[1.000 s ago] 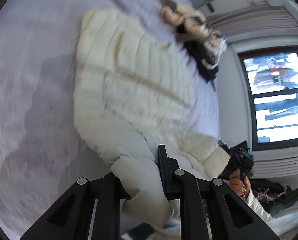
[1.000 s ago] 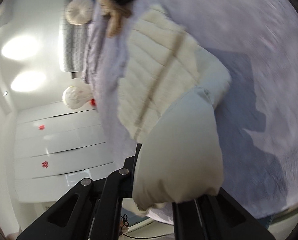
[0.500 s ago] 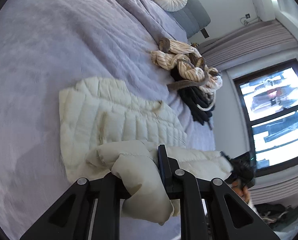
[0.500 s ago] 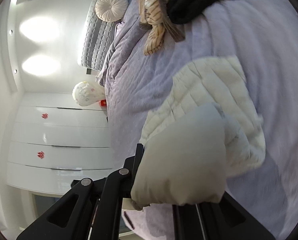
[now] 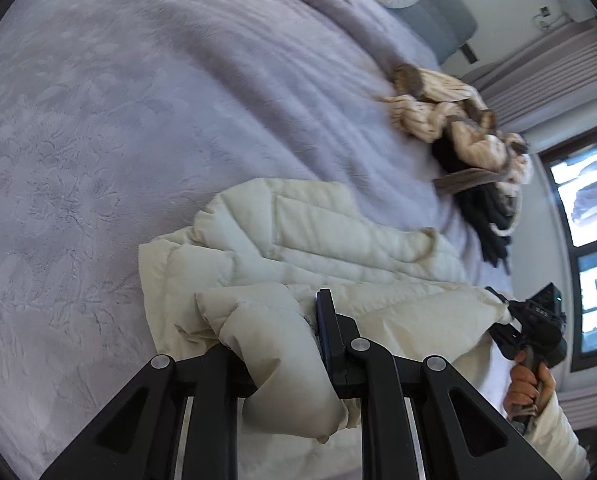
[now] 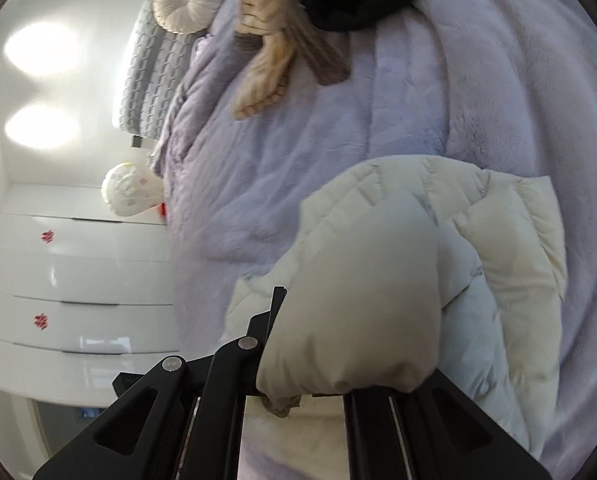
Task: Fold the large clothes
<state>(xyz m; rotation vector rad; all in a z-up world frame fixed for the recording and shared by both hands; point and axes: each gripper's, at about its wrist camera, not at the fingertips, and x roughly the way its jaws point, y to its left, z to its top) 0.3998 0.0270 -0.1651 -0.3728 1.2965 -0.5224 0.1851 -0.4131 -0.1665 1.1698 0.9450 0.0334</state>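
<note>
Cream quilted nylon fills the space ahead of both tongs: a puffer jacket (image 5: pixel 338 248) is held at two points of one edge. The left gripper (image 5: pixel 282 340) is clamped on a thick roll of the padding, its jaws kept slightly apart by the bulk between them. The right gripper (image 6: pixel 350 352) is clamped on another bunch of the same edge, its jaws nearly together, and the fabric bulges over and hides them. In the left wrist view the right gripper (image 5: pixel 534 328) and the hand (image 5: pixel 526 384) gripping it are seen at the far end of the held edge.

Since a second ago the held edge has been carried forward across the lavender bedspread (image 5: pixel 138 120). Then the jacket lay stretched out long ahead of the left tongs; now only a short stretch of it lies flat just beyond the fingers, with the lifted part doubled over it. By that reading the first fold, one end brought over the other, is well under way, and the held edge has yet to be laid down and released.

Further ahead of the tongs, well apart from the jacket, a pile of striped and black garments (image 5: pixel 470 148) waits. A round pleated cushion (image 6: pixel 189 1) lies by the headboard.

No brand or legible writing can be made out; the small red marks (image 6: pixel 48 236) on the white drawers are too small to be read.
</note>
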